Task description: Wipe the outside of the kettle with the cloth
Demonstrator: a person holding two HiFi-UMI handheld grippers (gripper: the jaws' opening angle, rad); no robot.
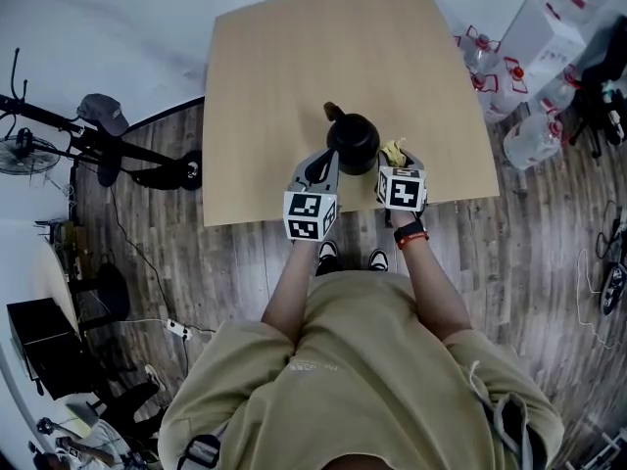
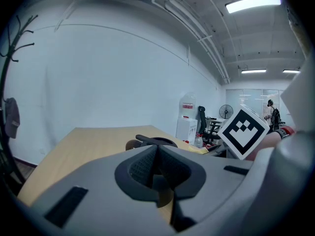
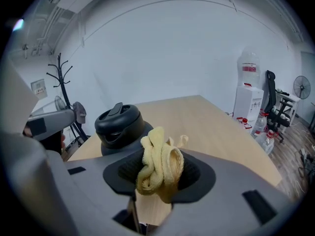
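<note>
A black kettle (image 1: pixel 355 140) stands on the wooden table (image 1: pixel 284 67) near its front edge, spout pointing away. In the right gripper view its lidded top (image 3: pixel 118 123) sits just left of the jaws. My right gripper (image 1: pixel 397 159) is shut on a bunched yellow cloth (image 3: pixel 160 162), held beside the kettle's right side; I cannot tell whether the cloth (image 1: pixel 394 151) touches it. My left gripper (image 1: pixel 321 167) is at the kettle's near left side, its pads pressed together with nothing visible between them (image 2: pixel 157 150). The kettle's lid (image 2: pixel 153 141) shows just beyond them.
Large water bottles (image 1: pixel 534 135) and a white water dispenser (image 1: pixel 549 18) stand on the floor to the right of the table. A fan (image 1: pixel 20 152) and a coat stand are on the left. The table's front edge (image 1: pixel 343 211) runs just below both grippers.
</note>
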